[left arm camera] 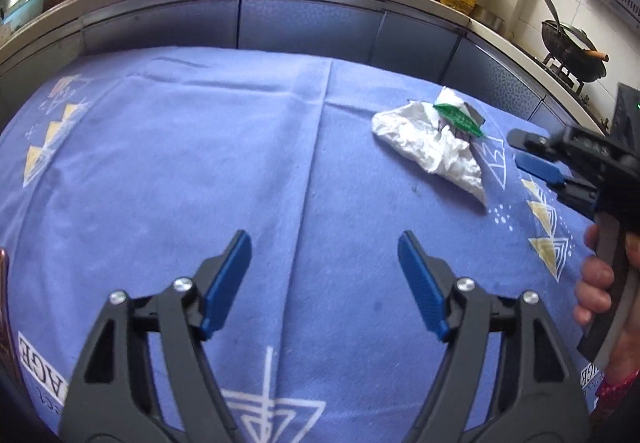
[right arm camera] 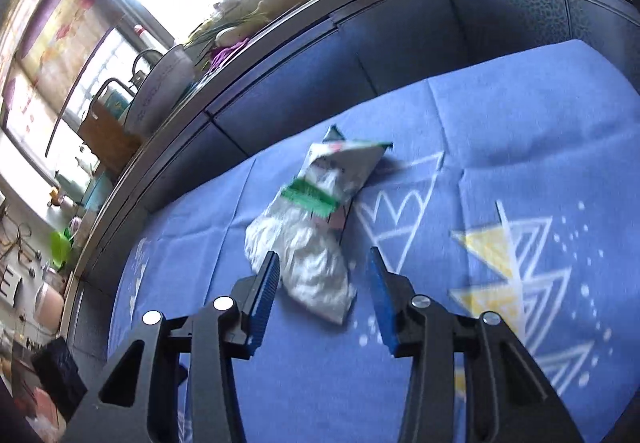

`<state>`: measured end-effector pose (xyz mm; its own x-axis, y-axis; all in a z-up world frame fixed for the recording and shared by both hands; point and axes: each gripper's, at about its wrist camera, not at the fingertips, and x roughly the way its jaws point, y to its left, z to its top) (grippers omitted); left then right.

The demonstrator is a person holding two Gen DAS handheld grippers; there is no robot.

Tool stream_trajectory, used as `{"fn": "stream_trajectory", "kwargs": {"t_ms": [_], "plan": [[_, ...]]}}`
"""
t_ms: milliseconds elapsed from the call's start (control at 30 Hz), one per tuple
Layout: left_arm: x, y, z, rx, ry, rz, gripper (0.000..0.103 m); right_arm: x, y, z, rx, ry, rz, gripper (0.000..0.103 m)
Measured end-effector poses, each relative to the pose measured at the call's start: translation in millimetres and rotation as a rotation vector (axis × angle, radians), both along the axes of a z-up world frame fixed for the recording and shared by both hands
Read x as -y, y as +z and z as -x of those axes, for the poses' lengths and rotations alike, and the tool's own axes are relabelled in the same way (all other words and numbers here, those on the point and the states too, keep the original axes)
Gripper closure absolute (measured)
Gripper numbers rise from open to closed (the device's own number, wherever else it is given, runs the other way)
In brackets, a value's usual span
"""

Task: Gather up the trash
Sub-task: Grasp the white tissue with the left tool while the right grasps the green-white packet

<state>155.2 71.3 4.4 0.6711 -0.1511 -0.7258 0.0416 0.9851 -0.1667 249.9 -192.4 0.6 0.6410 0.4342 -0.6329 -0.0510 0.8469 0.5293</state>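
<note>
**Q:** Crumpled white plastic, is that the trash?

**A:** Yes. A wrapper (right arm camera: 310, 239) with a green stripe lies on the blue tablecloth (left arm camera: 200, 163), near the cabinet (left arm camera: 312, 23). It looks light, soft and likely slippery; the bunched near end seems the best place to pinch.

**Q:** And the grippers?

**A:** The right gripper (right arm camera: 323, 297) is wide open, holding nothing, its fingers straddling that near end. The left gripper (left arm camera: 324, 283) hangs open and empty over bare cloth, well apart. Open cloth surrounds the wrapper; the cabinet blocks the far side.
</note>
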Motion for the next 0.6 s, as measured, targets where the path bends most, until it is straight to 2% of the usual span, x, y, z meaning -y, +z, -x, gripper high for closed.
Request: {"fn": "stream_trajectory", "kwargs": {"t_ms": [167,233,433,600], "plan": [[40.0,16.2,-39.9,0.063,-0.114,-0.041,0.018,24.2,-8.6,-46.0,-0.107,-0.089,-0.127,0.050],[57.2,17.5,-56.6,0.072,-0.148,-0.061,0.018,28.4,-10.6,-56.5,-0.119,-0.099,-0.127,0.049],[97.1,6.7,-97.2,0.038,-0.235,-0.089,0.014,45.7,-19.8,-79.1,-0.145,-0.126,-0.170,0.046],[109.5,-8.8,-114.6,-0.008,-0.235,-0.124,0.014,42.0,-35.5,-97.9,-0.187,-0.104,-0.243,0.046]]}}
